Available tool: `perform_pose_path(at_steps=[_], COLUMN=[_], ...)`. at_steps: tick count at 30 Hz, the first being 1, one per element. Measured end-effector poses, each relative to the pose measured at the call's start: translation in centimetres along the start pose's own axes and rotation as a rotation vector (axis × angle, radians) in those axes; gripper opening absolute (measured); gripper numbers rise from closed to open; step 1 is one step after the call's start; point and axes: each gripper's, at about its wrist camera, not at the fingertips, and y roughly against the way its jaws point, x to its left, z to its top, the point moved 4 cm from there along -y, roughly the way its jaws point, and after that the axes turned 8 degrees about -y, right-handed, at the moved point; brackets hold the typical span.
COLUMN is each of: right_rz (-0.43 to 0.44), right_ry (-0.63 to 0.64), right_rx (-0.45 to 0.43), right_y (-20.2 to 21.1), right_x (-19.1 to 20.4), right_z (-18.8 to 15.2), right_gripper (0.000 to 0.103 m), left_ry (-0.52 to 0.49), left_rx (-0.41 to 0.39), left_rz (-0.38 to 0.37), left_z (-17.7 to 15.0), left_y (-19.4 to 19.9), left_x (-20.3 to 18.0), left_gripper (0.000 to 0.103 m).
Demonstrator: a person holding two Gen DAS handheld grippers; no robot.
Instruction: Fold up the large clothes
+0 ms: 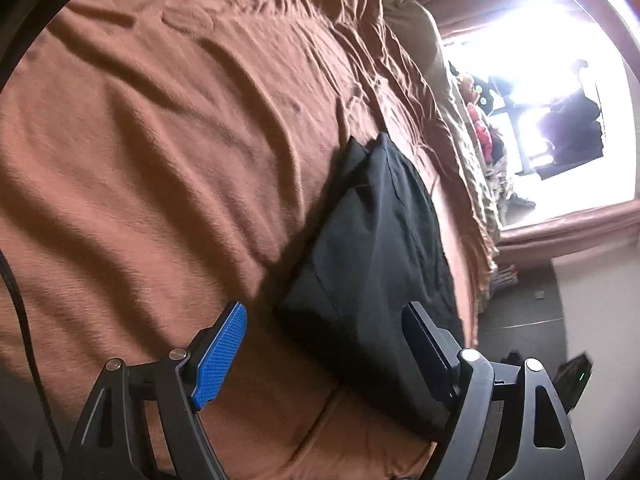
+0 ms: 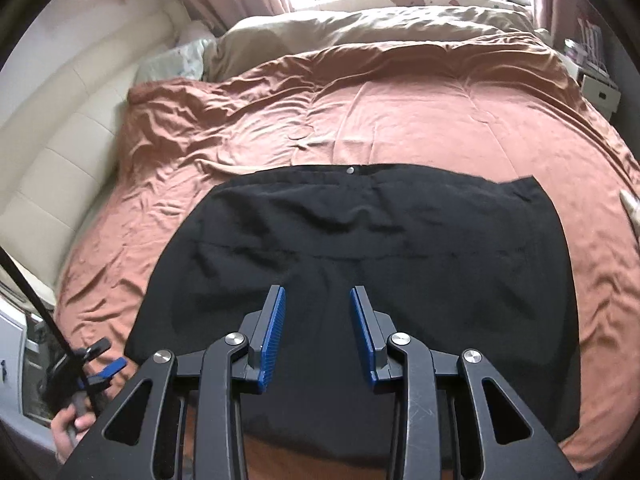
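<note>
Right gripper (image 2: pixel 317 332), lower centre of its view: jaws part open, nothing between the blue pads; it hovers over the near half of the black garment (image 2: pixel 360 248).

Left gripper (image 1: pixel 320 344), lower centre of its view: jaws wide, empty, with the garment's near corner (image 1: pixel 372 264) lying just past and between the fingers, not pinched.

Black garment: flat on the brown bedspread (image 2: pixel 400 120), waistband and its small button (image 2: pixel 351 169) along the far edge.

Handling, as a judgement: you want each pinch low on a near corner, both layers caught, then lift evenly so the fold lands square on the far edge.

Beyond: beige duvet (image 2: pixel 360 24), soft toys at top of frame.
</note>
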Motion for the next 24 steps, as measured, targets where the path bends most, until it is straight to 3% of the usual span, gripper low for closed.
perform_pose_path(at_steps=[5, 13, 15, 18, 21, 23, 24], right_rz=[0.035, 0.066, 0.067, 0.078, 0.061, 0.012, -0.011], right_ry=[-0.036, -0.073, -0.1, -0.118, -0.11, -0.114, -0.123], right_rx=[0.004, 0.06, 0.077, 0.105, 0.113, 0.11, 0.105], right_y=[2.0, 0.3, -0.4, -1.5, -2.2, -2.8, -3.2], right_x=[-1.6, -2.5, -2.9, -2.9, -2.4, -2.5, -2.8], right_z=[-3.2, -6.6, -7.1, -7.9, -8.5, -8.9, -8.9], right_gripper=[0.031, 0.031, 0.031, 0.031, 0.031, 0.031, 0.024], left_ry=[0.054, -0.014, -0.05, -0.059, -0.04, -0.044, -0.051], left_rx=[0.052, 0.091, 0.087, 0.062, 0.048, 0.04, 0.035], left_rz=[-0.038, -0.052, -0.008, 0.036, 0.031, 0.033, 0.031], left_z=[0.0, -1.0, -1.3, -1.0, -0.7, -0.7, -0.8], left_y=[-2.4, -5.1, -5.6, -5.8, -5.7, -5.5, -5.3], left_x=[0.7, -1.2, -1.8, -1.9, -1.4, -1.5, -1.7], left_gripper=[0.08, 0.08, 0.08, 0.068, 0.052, 0.034, 0.031])
